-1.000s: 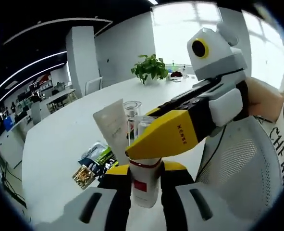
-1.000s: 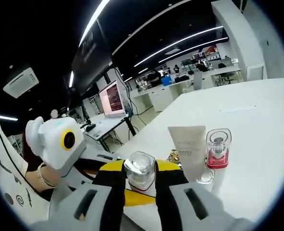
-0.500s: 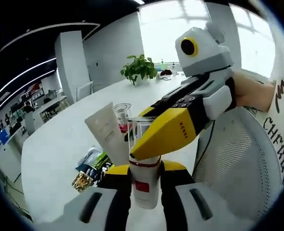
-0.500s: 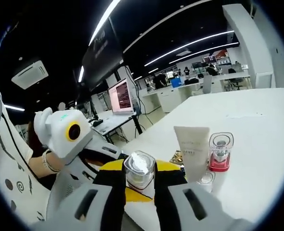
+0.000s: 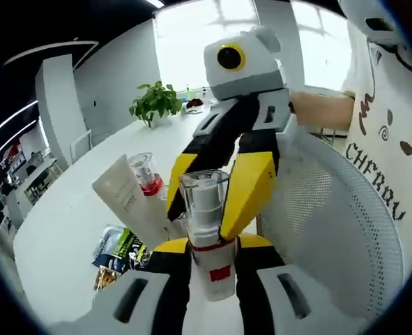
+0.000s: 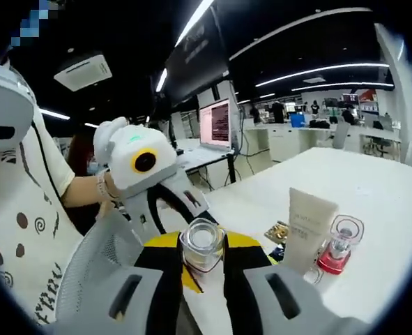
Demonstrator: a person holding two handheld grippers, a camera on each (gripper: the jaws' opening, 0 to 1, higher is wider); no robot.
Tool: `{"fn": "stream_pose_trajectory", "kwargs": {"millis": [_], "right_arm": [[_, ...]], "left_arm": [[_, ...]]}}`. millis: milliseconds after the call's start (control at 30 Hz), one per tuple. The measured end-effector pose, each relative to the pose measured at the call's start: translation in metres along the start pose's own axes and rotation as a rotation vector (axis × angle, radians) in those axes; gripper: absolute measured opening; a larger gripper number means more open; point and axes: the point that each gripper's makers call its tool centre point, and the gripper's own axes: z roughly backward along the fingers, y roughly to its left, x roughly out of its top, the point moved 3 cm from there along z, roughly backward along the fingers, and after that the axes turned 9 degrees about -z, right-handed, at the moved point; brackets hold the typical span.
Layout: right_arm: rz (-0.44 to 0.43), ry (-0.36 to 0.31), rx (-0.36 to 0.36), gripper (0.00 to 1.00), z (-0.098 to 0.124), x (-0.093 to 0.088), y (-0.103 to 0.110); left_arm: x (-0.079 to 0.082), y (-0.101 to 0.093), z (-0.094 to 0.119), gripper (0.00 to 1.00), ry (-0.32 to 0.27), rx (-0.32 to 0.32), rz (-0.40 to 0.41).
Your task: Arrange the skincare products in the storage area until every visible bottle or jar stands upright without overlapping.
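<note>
Now both grippers have swung round, the left gripper (image 5: 211,259) clamped on a white red-labelled pump bottle (image 5: 209,241), the right gripper (image 6: 202,259) on its clear cap (image 6: 202,244). Uncapping or recapping looks underway; the white tube (image 6: 305,227) and red-collared bottle (image 6: 337,252) already stand upright.

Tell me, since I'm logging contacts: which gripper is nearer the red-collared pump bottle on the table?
Neither clearly: both grippers, left and right, are shut on the clear-capped bottle, beside the red-collared pump bottle.

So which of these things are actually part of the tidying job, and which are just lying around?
Part of the job:
- pump bottle with clear cap, gripped by the left gripper and right gripper
- white tube
- red-collared bottle

Just lying about:
- snack packets
- potted plant
- mesh chair
- monitor
</note>
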Motion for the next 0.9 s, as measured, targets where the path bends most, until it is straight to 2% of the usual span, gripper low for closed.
{"fn": "stream_pose_trajectory", "kwargs": {"millis": [100,233,300,467,567,633,667,733,867,900], "right_arm": [[0.044,0.025,0.034,0.21,-0.001,0.0,0.005],[0.046,0.029,0.083,0.21,0.001,0.0,0.009],[0.051,0.036,0.099,0.21,0.002,-0.002,0.01],[0.047,0.039,0.096,0.21,0.003,-0.003,0.01],[0.028,0.009,0.074,0.22,0.002,0.0,0.009],[-0.035,-0.039,0.023,0.22,0.002,0.005,0.004],[-0.037,-0.053,0.003,0.22,0.003,0.007,0.002],[-0.028,-0.066,-0.071,0.21,0.004,0.01,-0.003],[-0.077,-0.104,-0.196,0.19,0.005,0.012,-0.01],[-0.098,-0.112,-0.222,0.19,0.005,0.011,-0.012]], "left_arm": [[0.0,-0.003,-0.002,0.26,-0.014,-0.031,0.01],[0.002,-0.009,-0.003,0.26,-0.064,-0.072,0.034],[0.002,-0.01,-0.003,0.26,-0.071,-0.079,0.035],[0.001,-0.011,-0.004,0.25,-0.064,-0.077,0.055],[0.002,-0.008,-0.002,0.24,-0.073,-0.06,0.077],[0.004,-0.002,-0.001,0.24,-0.096,-0.011,0.131],[0.006,-0.001,-0.002,0.24,-0.101,0.008,0.141],[0.008,0.004,-0.002,0.24,-0.096,0.069,0.156],[0.007,0.01,-0.004,0.24,-0.081,0.148,0.197],[0.006,0.014,-0.004,0.24,-0.072,0.187,0.21]]}}
